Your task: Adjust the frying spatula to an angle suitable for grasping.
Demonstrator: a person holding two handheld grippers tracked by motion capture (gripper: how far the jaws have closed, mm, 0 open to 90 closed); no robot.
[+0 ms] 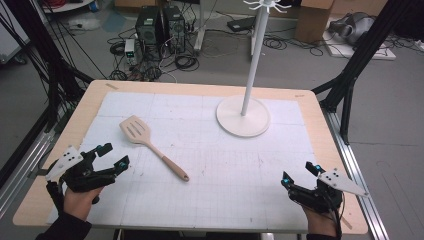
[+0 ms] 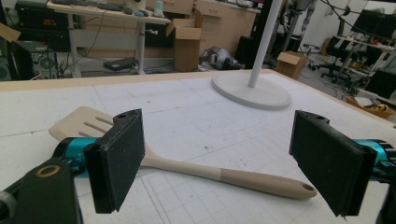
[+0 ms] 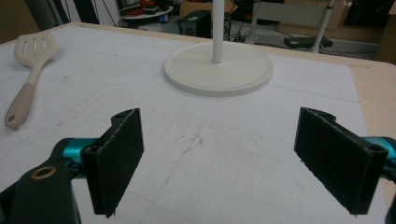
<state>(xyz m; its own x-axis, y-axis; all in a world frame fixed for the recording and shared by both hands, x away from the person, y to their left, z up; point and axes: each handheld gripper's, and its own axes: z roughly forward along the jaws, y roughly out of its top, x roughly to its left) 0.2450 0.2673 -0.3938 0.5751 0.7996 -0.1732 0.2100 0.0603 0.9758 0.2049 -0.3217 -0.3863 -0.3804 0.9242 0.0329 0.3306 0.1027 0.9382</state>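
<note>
Left gripper: your left gripper (image 1: 114, 154) sits low over the near left part of the table, held in your left hand (image 1: 80, 197); its two black jaws stand wide apart with nothing between them.
Right gripper: your right gripper (image 1: 298, 173) sits over the near right part of the table, its jaws also spread wide and holding nothing.
Spatula: the beige slotted spatula with a tan handle (image 1: 150, 143) lies flat on the white gridded mat (image 1: 225, 165), left of centre, blade toward the far left and handle end with its hanging hole pointing toward the near middle.
Spatula from your left gripper: in the left gripper view the spatula (image 2: 187, 165) lies just beyond the jaws, running across the gap between them, blade behind the left jaw, handle end near the right jaw, touching neither.
Spatula from your right gripper: in the right gripper view it (image 3: 29, 74) lies well off to the far left.
Stand: the white pole stand with a round flat base (image 1: 243, 116) rests on the far right part of the mat, well apart from the spatula.
Table: the light wooden table (image 1: 325, 135) shows around the mat's edges.
</note>
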